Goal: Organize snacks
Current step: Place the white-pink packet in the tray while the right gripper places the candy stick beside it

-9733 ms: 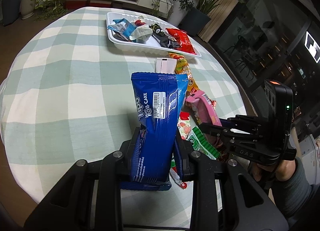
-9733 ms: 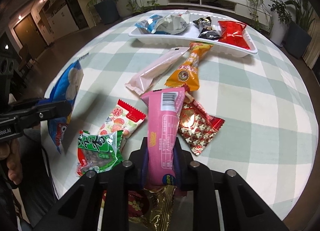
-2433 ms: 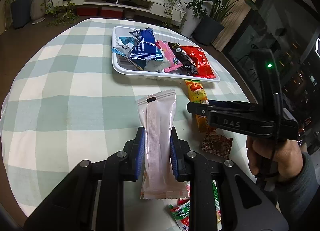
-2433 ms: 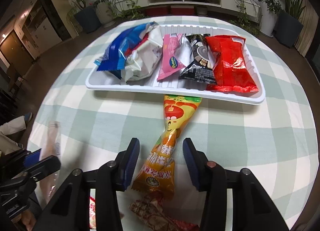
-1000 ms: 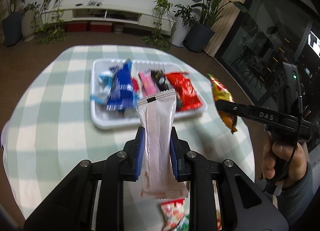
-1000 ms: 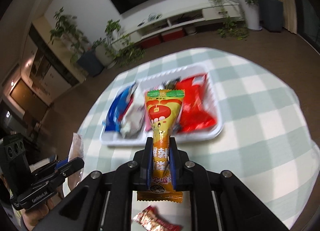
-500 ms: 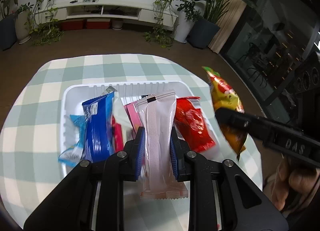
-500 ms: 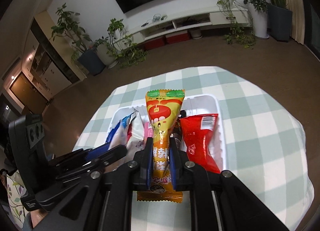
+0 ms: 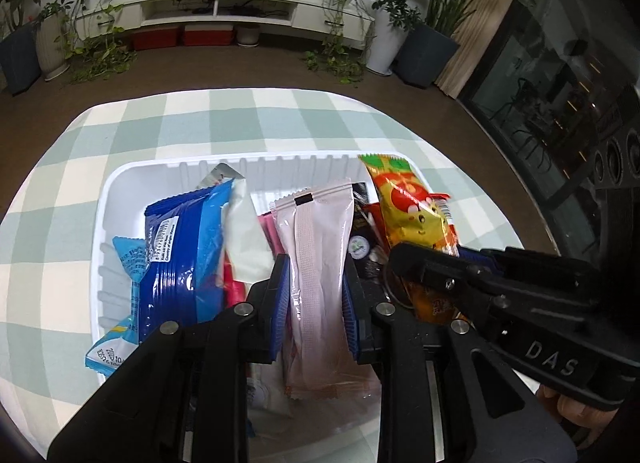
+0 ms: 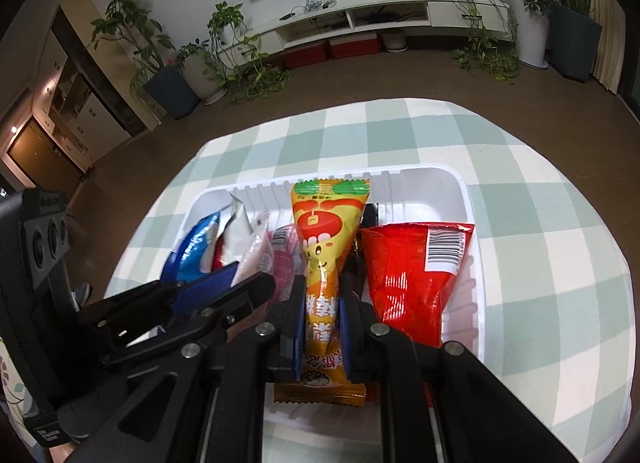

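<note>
A: What is showing on the left gripper (image 9: 314,295)?
B: Black plastic arms, blue finger pads (image 9: 280,299), silver screws.
A: And the right gripper (image 10: 322,327)?
B: It is showing identical construction, with "DAS" lettering on its side.

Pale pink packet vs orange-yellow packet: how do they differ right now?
Look: the pale pink packet is plain with one small black mark; the orange-yellow packet has a red cartoon print and green top edge.
Holder: the left gripper has the pink one, its jaws opening; the right gripper is shut on the orange one.
Shared: both long, sealed, held over the white tray.
</note>
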### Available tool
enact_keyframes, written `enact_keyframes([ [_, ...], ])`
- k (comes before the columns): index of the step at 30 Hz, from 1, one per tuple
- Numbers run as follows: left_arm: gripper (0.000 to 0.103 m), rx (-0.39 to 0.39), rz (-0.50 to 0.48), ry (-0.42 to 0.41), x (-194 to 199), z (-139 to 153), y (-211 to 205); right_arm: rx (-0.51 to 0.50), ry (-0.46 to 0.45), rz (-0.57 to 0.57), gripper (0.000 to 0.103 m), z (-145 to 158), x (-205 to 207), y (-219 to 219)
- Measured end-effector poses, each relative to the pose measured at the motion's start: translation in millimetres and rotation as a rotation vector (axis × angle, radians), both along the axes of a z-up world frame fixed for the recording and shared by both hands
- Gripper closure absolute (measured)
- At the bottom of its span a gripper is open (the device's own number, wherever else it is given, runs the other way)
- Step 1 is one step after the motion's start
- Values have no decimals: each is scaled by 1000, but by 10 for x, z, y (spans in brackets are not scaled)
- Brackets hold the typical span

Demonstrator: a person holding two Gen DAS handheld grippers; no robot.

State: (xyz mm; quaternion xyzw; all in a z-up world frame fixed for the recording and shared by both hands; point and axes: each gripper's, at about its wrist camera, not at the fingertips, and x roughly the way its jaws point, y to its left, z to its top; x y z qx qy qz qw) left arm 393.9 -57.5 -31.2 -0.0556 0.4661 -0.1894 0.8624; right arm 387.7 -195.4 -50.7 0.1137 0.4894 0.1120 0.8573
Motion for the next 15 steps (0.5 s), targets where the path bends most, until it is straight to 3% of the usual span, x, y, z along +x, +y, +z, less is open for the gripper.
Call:
enact_keyframes([
  [15, 79, -29, 34, -4, 56, -29, 95, -11, 25, -6, 84, -144, 88, -7],
])
